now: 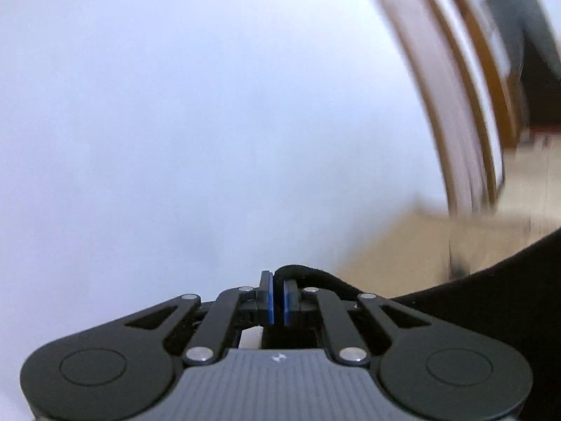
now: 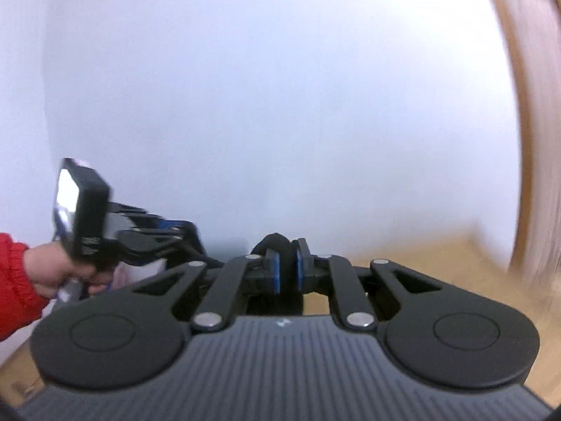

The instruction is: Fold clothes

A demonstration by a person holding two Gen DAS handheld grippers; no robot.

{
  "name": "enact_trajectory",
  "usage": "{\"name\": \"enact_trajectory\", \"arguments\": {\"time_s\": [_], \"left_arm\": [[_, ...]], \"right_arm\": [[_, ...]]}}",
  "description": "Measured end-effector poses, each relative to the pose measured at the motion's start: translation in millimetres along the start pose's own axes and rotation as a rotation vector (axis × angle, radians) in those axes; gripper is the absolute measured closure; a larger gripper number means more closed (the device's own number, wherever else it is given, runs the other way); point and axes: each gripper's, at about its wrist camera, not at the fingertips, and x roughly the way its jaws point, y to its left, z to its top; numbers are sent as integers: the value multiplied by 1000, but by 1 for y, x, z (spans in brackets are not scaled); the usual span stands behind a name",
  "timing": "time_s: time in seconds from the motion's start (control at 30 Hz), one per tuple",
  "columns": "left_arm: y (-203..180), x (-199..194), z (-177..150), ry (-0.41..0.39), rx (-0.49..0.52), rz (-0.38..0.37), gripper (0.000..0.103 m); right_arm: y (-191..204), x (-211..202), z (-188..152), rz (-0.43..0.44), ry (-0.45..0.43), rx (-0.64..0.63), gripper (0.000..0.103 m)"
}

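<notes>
Left wrist view
My left tongs (image 1: 278, 294): the blue pads are drawn narrow, nipping a thin edge of the soft black cloth garment (image 1: 491, 301).
Where the garment is: it comes out of the right pad, runs right and spreads into a broad dark sheet at the near right edge.
Beyond: a plain white wall (image 1: 175, 105), a pale wooden floor (image 1: 403, 242), a blurred wooden door frame (image 1: 466, 87) far right.
Risk: I hold only a sliver at the pad tips; if the hanging weight drags sideways, I judge the edge could slide free.

Right wrist view
My right tongs (image 2: 287, 268): pads narrowed on a thick wad of the same garment (image 2: 277, 245), which bulges above them.
My left hand (image 2: 52, 270): red knitted sleeve (image 2: 10, 280) at the left edge, carrying the other tool near mine.
Risk: a bunched wad is probably several layers, so I may not have a true corner and the fold could come out crooked.
Risk, both: the views are smeared, and the lower garment is out of sight; I cannot tell whether it hangs clear of the floor.
</notes>
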Motion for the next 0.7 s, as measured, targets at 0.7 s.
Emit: {"name": "enact_trajectory", "arguments": {"time_s": [0.7], "left_arm": [[190, 62, -49, -33, -36, -299, 97]], "right_arm": [[323, 57, 61, 136, 214, -72, 89]]}}
